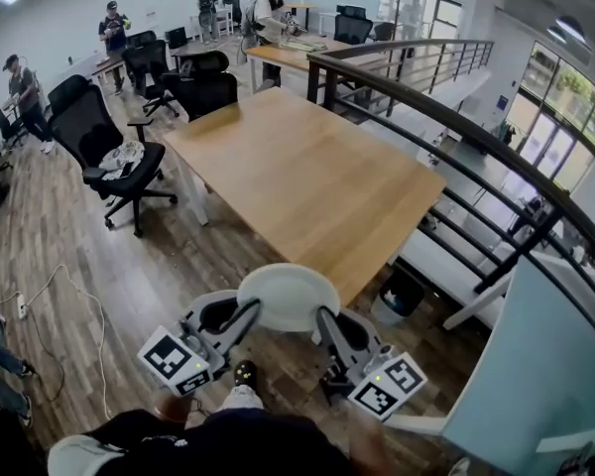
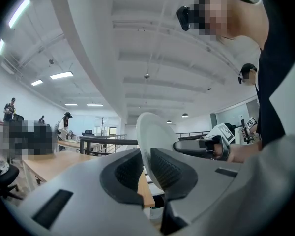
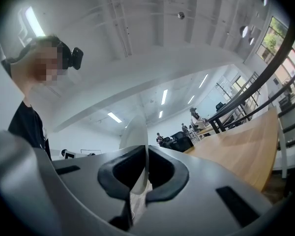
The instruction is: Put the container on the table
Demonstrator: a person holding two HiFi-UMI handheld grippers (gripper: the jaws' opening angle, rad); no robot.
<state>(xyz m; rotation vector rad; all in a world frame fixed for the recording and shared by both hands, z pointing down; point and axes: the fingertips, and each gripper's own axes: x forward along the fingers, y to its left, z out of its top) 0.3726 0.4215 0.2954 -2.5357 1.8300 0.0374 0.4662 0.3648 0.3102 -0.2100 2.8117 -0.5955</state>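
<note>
One white round container (image 1: 289, 296) hangs low in the middle of the head view, its far rim about level with the near edge of the bare wooden desk (image 1: 307, 177). Two grippers carry it. The left gripper (image 1: 242, 315) is clamped on the left rim and the right gripper (image 1: 328, 321) is pinched tight on the right rim, with the thin wall caught between the pads of each. It looks light, stiff and smooth, likely plastic. I'd judge that opposite rim holds suit it, though a thin, slick edge could slide if tilted.
</note>
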